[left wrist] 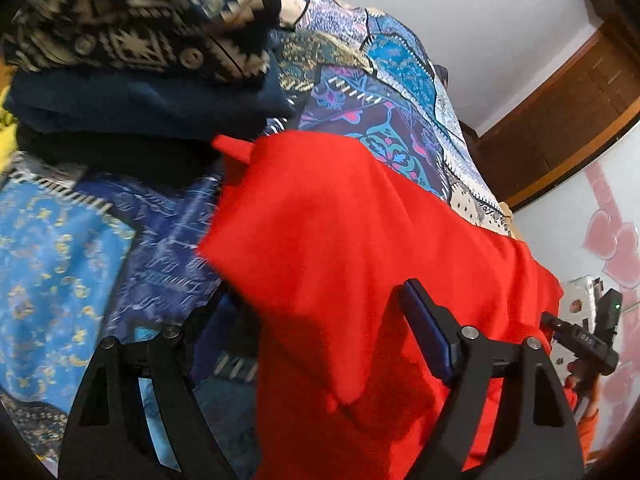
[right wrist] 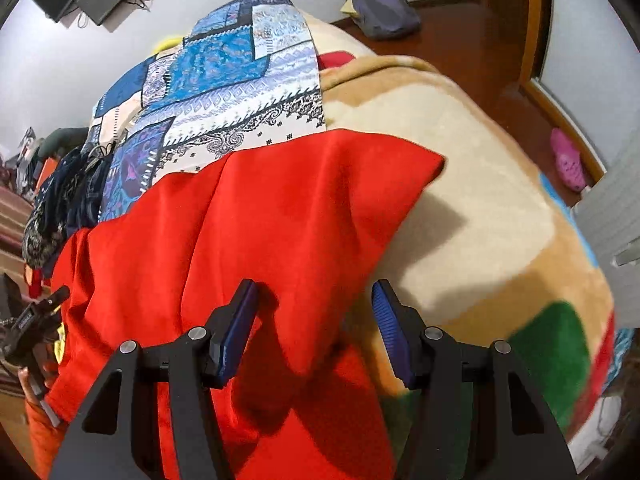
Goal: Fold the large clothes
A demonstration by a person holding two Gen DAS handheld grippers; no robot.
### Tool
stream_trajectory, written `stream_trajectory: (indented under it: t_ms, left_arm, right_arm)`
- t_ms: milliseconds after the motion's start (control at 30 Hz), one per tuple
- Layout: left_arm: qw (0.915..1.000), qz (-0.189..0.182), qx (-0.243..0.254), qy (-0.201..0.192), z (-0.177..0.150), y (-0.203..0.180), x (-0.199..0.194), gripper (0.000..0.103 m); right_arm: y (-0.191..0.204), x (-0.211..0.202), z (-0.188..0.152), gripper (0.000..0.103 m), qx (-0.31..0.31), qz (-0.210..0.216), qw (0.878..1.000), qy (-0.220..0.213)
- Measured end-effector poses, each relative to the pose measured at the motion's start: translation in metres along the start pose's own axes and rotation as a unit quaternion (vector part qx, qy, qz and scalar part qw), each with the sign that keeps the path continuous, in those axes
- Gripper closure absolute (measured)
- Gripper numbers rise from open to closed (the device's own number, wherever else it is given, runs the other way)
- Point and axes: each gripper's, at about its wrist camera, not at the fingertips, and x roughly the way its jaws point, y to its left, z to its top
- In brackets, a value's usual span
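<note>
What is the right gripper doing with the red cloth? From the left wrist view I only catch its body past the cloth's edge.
Observer: The right gripper stands open. A fold of the red cloth lies between its fingers, and the pads do not seem to press it.
Operator: What does the cloth's far right corner rest on?
Observer: On a beige blanket, next to the patterned sheet.
Operator: Anything else over on that side?
Observer: A pink shoe lies on the wooden floor.
</note>
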Motion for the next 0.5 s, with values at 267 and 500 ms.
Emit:
stream_trajectory:
  t_ms: [267,500]
  left_arm:
    - [0.9983,-0.034,0.044,0.014,0.013,-0.021,0.022,0.044]
    - [0.9961,-0.024,0.083,-0.015,0.026,-0.041,0.011,0.089]
  right_arm:
    - [0.027,0.010,0.004,0.050,-0.064,0.019,0.998,-0.014]
    - [0.045,0.009,0.015,0.088,-0.136,-0.033,0.989,-0.053]
